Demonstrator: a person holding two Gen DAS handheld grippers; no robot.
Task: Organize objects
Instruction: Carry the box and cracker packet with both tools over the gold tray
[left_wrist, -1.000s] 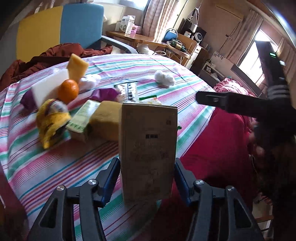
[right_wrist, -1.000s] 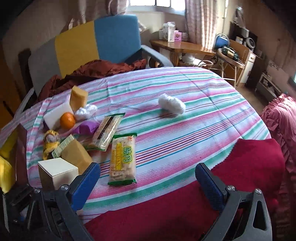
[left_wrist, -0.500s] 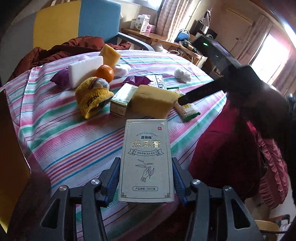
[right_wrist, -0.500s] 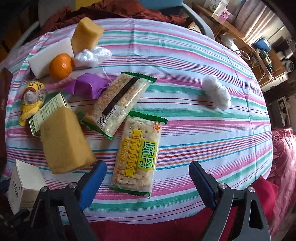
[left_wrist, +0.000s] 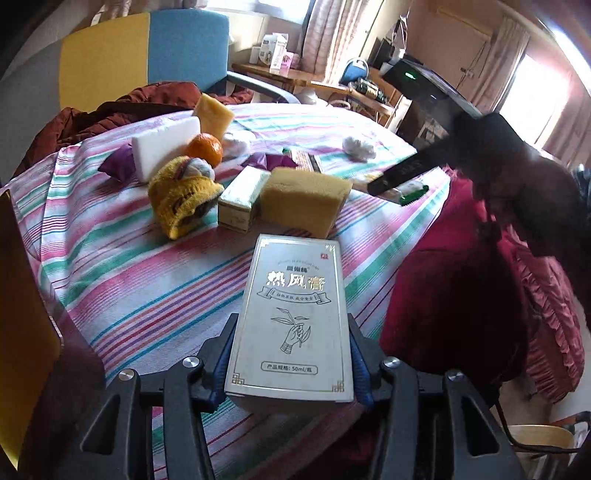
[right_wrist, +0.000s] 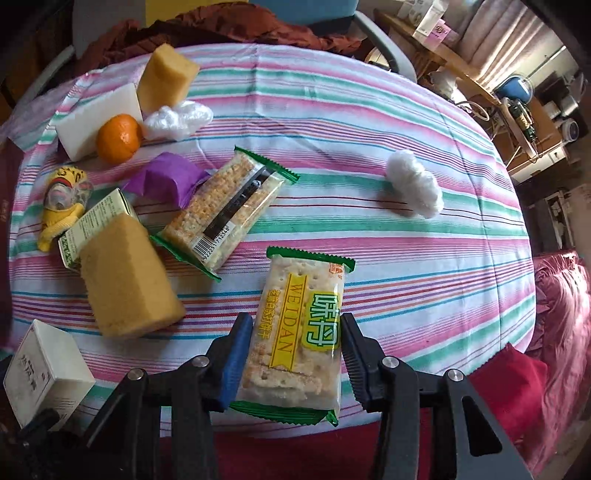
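Yellow sponge (right_wrist: 127, 275) just beyond left tongs (left_wrist: 291, 363) gripping white box (left_wrist: 291, 317); right tongs (right_wrist: 295, 360) clamped around cracker packet (right_wrist: 299, 332).

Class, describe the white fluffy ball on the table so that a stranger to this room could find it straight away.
Start at the round table with the striped cloth. Most items crowd one side, around the orange and the cracker packs; the white fluffy ball lies alone on the other side, on bare stripes. Unlike the crinkled clear plastic wad beside the orange, it is woolly, opaque and touches nothing.
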